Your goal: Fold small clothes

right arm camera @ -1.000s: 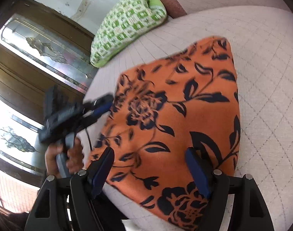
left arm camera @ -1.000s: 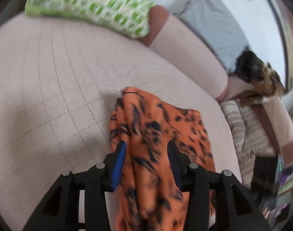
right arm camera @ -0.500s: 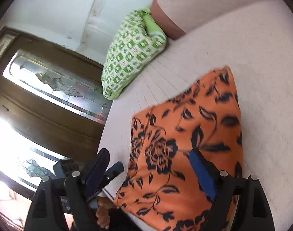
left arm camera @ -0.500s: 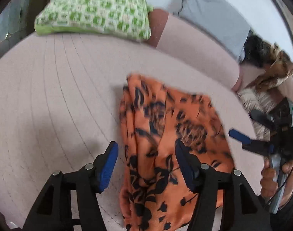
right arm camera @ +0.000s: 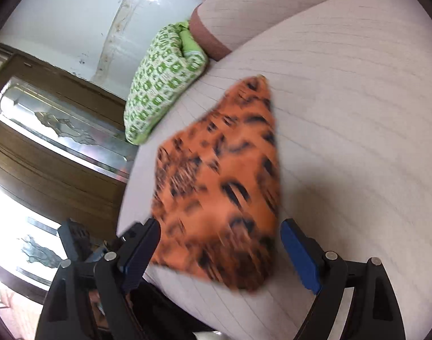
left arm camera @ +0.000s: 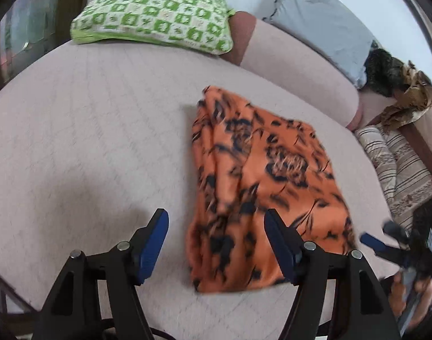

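- My left gripper (left arm camera: pixel 216 243) hangs over the pale quilted cushion (left arm camera: pixel 88 141) with its jaws spreading wider; the pads press on nothing, though the near edge of the orange floral cloth (left arm camera: pixel 261 181) lies in the gap between them.
- My right gripper (right arm camera: pixel 220 250) is released as well, jaws wide, with the near corner of the orange floral cloth (right arm camera: pixel 221 187) showing between the blue pads and no pad on it that I can see.
- The cloth lies folded on the seat, toward the front edge, nothing on top of it.
- Behind it, well apart, a green-and-white pillow (left arm camera: pixel 156 17) rests against the backrest; it stands in nobody's way.
- Only the left view gives me the grey pillow (left arm camera: pixel 323 25), the dark and brown bundle of fabric (left arm camera: pixel 397 85) in the far corner, the striped fabric (left arm camera: pixel 397 164) beside the seat, and the right gripper (left arm camera: pixel 386 243) with my hand (left arm camera: pixel 414 291) at the frame's edge.
- Only the right view gives me the wooden door with patterned glass (right arm camera: pixel 59 130) and the white wall (right arm camera: pixel 88 8).
- Both views are motion-blurred, so the cloth's print is smeared.
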